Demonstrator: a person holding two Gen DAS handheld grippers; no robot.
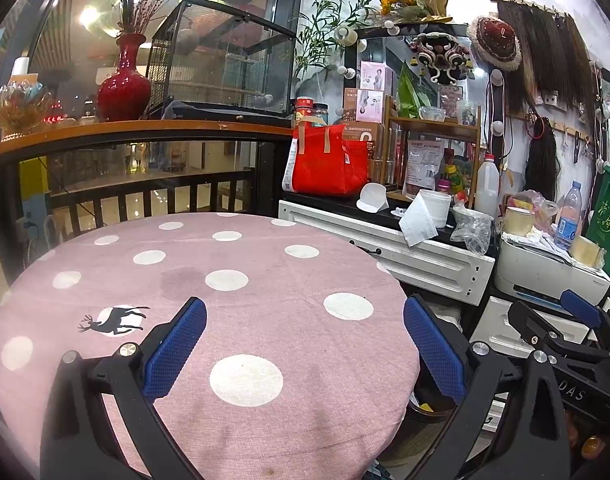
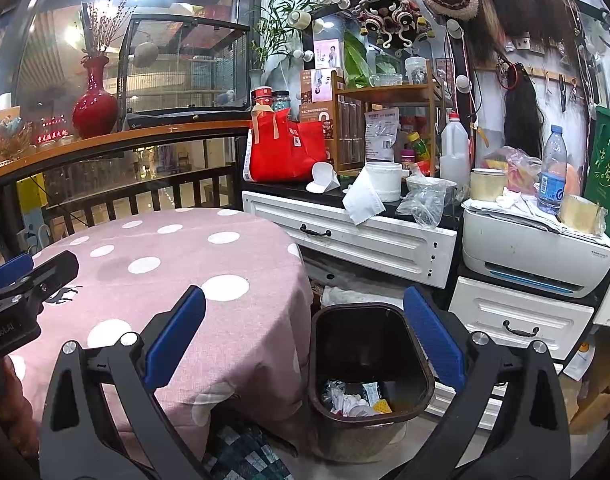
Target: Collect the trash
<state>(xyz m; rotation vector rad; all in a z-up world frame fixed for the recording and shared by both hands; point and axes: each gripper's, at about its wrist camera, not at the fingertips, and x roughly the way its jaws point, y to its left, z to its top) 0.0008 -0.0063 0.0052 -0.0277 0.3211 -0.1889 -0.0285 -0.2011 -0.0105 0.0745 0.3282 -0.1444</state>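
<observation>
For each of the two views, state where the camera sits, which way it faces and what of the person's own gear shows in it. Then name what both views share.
Left wrist view: sits on the left gripper, low over the round pink dotted table, facing across it to the railing and cluttered white cabinet; its open jaws show, with the right gripper at the right edge.
Right wrist view: sits on the right gripper, beside the table, facing the dark trash bin holding scraps; its open jaws show, with the left gripper at the left edge.
Shared: table, red bag, red vase, white printer.
</observation>
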